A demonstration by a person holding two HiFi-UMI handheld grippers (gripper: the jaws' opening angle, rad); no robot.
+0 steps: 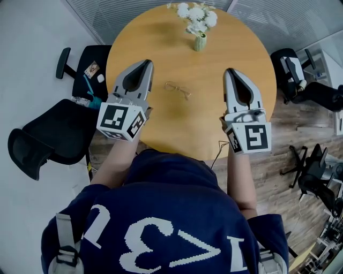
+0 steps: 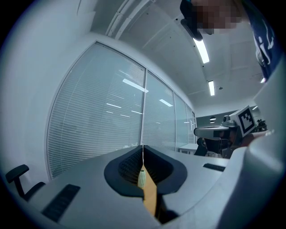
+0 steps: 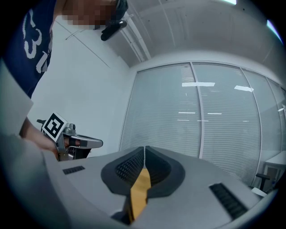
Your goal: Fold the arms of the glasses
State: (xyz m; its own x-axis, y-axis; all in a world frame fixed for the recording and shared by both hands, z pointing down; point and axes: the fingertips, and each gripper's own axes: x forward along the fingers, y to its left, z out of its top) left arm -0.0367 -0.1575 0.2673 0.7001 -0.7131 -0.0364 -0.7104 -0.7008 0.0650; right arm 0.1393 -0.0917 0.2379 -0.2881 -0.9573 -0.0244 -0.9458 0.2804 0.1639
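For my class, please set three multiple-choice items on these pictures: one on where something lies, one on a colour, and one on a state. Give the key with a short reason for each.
1. Where do the glasses lie?
A. On the table, between the two grippers
B. Held in the left gripper
C. Leaning against the vase

2. What colour are the flowers in the vase?
A. Red
B. White
C. Blue

3. How do the fingers of the right gripper stand?
A. Wide apart
B. Shut on the glasses
C. Shut, holding nothing

Key:
1 A: the head view shows them on bare wood between the grippers, apart from both.
2 B: the blooms above the vase are white.
3 C: the right gripper view shows its fingers meeting with nothing between them.
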